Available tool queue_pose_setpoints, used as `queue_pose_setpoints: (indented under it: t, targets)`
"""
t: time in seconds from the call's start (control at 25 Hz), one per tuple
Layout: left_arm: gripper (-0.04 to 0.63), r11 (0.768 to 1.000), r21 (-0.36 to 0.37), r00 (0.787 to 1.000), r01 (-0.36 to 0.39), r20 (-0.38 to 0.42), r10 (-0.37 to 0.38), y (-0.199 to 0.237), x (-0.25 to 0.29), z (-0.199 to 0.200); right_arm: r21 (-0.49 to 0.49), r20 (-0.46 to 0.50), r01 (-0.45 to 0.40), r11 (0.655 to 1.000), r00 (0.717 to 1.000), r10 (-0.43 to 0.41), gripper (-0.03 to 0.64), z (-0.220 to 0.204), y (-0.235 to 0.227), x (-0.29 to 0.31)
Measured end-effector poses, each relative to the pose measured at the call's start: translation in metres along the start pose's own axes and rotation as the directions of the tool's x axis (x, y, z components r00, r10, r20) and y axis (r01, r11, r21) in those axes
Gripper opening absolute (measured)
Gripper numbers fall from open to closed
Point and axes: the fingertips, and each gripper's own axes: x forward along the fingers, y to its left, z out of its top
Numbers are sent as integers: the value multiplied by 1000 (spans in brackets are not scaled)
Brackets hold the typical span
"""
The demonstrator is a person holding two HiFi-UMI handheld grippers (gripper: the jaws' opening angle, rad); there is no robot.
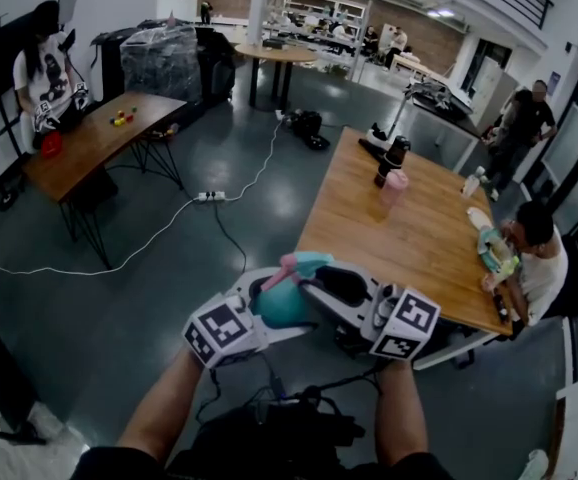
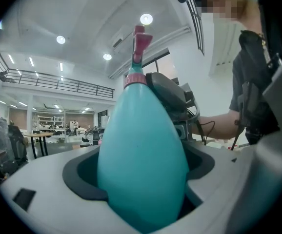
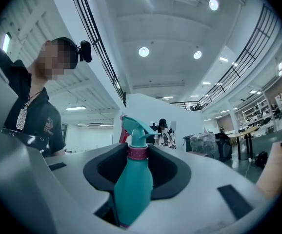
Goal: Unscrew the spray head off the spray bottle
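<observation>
A teal spray bottle point(image 1: 285, 306) with a pink collar is held upright in the air between my two grippers, in front of the person's body. Its teal spray head point(image 1: 309, 261) with a pink trigger points away. My left gripper point(image 1: 269, 303) is shut on the fat body of the bottle point(image 2: 143, 160), which fills the space between the jaws. My right gripper point(image 1: 316, 281) comes in from the right. In the right gripper view its dark pads point(image 3: 166, 172) close on the pink collar point(image 3: 137, 152) just under the spray head point(image 3: 133, 128). The bottle's base is hidden.
A wooden table point(image 1: 419, 248) stands just ahead to the right, with a pink cup point(image 1: 394, 188) and a dark bottle point(image 1: 390, 160) on it and a person point(image 1: 534, 258) seated at its right side. A power strip point(image 1: 212, 196) and cables lie on the floor. Another table point(image 1: 99, 140) stands far left.
</observation>
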Motion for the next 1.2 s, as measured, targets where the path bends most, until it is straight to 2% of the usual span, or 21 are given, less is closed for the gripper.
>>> queue_pose_setpoints:
  t: [0.2, 0.36, 0.48, 0.68, 0.8, 1.04, 1.2]
  targets:
    - [442, 988, -24, 988, -154, -3, 154, 25, 1, -6, -7, 2, 135, 991, 991, -135, 144, -2, -14, 2]
    - [443, 957, -13, 957, -289, -42, 288, 45, -3, -17, 61, 21, 244, 968, 969, -246, 143, -5, -26, 4]
    - [443, 940, 0, 937, -342, -72, 341, 51, -2, -25, 71, -2, 292, 954, 956, -292, 144, -13, -27, 11]
    - [443, 924, 9, 918, -383, -106, 381, 57, -1, -34, 82, -25, 359, 930, 933, -358, 143, -23, -36, 17]
    - [443, 921, 10, 915, -390, -114, 388, 59, -2, -36, 82, -29, 368, 926, 930, -366, 144, -24, -38, 20]
    - [442, 930, 1, 925, -367, -105, 365, 56, -4, -34, 60, -40, 360, 931, 933, -358, 143, -23, -38, 23]
    - [442, 955, -12, 952, -297, -85, 295, 49, -3, -30, 38, -49, 296, 954, 954, -295, 140, -21, -35, 21]
